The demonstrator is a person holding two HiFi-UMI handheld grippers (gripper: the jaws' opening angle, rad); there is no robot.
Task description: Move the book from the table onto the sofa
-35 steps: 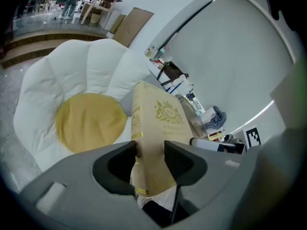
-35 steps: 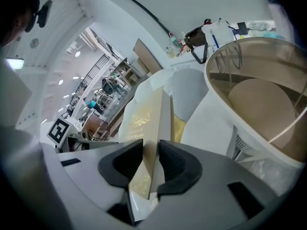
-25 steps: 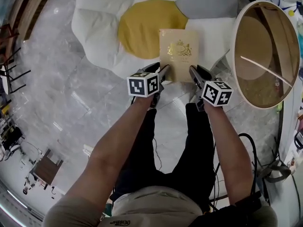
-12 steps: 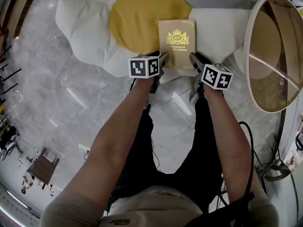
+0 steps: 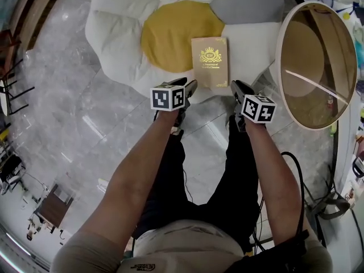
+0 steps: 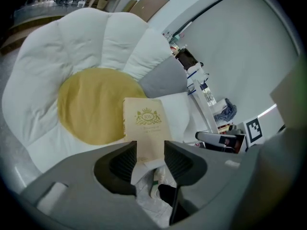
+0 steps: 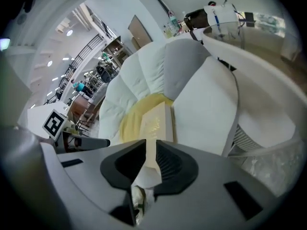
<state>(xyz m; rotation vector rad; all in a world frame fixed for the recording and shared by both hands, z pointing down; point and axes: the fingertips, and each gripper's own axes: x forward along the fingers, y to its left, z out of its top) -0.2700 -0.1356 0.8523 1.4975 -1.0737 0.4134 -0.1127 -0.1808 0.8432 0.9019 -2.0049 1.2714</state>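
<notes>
book (image 5: 210, 61) is flat on the sofa (image 5: 116, 33), cover up. It straddles the yellow centre (image 5: 170, 36) and the white petal to its right. It's off the round surface (image 5: 318, 50), which stands just beside the sofa on that side.

left claw (image 5: 191, 88): jaws wide apart, nothing gripped. In the left gripper view the book shows beyond the gap and is wider than the gap itself. The tip sits just beside the book's near left corner.

right claw (image 5: 234, 88): jaws have just been closing. The gap is narrow now but not together, and the pads press on nothing. The book's near edge only shows through the slot, beyond the pads. The tip is near the book's near right corner, slightly apart from it.

Both claws point down at the sofa's front edge, with the person standing on the pale marble floor (image 5: 74, 112). The grey petal (image 5: 247, 1) lies beyond the book.
</notes>
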